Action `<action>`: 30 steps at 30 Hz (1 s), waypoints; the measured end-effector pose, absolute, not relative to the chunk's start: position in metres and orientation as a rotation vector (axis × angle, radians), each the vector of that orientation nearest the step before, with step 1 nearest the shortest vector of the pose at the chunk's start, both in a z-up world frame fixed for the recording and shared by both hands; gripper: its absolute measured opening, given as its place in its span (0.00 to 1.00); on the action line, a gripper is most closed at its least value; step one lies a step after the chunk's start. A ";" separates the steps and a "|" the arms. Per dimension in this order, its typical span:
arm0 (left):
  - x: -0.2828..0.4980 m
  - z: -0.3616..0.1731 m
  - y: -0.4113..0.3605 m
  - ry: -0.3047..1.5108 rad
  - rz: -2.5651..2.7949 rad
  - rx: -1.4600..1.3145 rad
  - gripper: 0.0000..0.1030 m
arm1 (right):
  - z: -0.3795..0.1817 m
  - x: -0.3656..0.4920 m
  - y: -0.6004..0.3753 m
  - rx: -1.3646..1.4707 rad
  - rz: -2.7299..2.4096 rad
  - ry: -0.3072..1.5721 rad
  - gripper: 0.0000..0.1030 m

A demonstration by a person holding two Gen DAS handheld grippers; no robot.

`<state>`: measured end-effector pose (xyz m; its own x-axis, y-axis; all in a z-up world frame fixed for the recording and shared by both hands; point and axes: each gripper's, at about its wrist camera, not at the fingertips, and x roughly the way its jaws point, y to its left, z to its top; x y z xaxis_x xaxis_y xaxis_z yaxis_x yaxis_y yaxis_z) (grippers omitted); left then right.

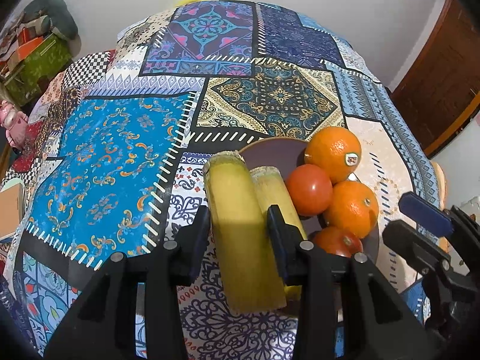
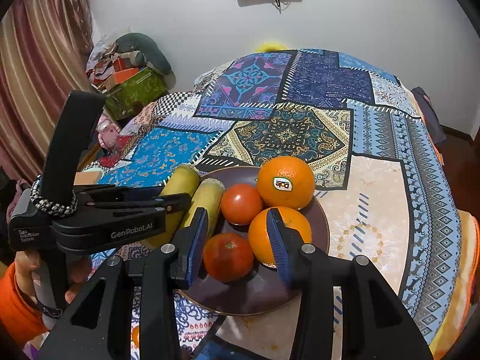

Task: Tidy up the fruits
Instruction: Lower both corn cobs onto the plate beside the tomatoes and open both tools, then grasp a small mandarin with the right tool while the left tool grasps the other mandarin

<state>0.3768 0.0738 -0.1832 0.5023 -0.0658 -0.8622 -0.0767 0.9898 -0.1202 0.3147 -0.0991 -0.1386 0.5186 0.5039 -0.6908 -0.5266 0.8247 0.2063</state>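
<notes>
Left gripper [image 1: 238, 225] clenched on one yellow cane piece [image 1: 240, 231], its far end at the plate [image 2: 322, 225] rim, 9 o'clock side; second cane piece [image 2: 207, 201] just beside it. Tomatoes [image 2: 241, 199] and oranges [image 2: 285, 181] fill the plate's 12–3 o'clock half. Right gripper [image 2: 237, 241] released, jaws spread above the near tomato [image 2: 228, 256]; judged step: placing cane, next move needs release without rolling it off the counter [image 2: 375, 186].

On the plate [image 2: 322, 228] two oranges [image 2: 285, 181] sit right, two tomatoes [image 2: 241, 204] middle, two bananas [image 2: 207, 201] left.
</notes>
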 end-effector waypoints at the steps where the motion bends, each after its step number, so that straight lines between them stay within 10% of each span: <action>1: 0.374 -0.181 0.073 1.042 0.002 -0.141 0.37 | -0.137 0.313 -0.100 -0.030 0.617 0.816 0.38; 30: 0.221 -0.136 0.032 0.965 -0.179 -0.048 0.45 | -0.131 0.214 -0.189 -0.006 0.475 0.854 0.38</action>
<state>0.2214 0.0317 -0.1357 0.5559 -0.1731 -0.8130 0.1303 0.9841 -0.1204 0.2140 -0.1892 -0.1313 0.5595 0.4003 -0.7258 -0.4054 0.8959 0.1817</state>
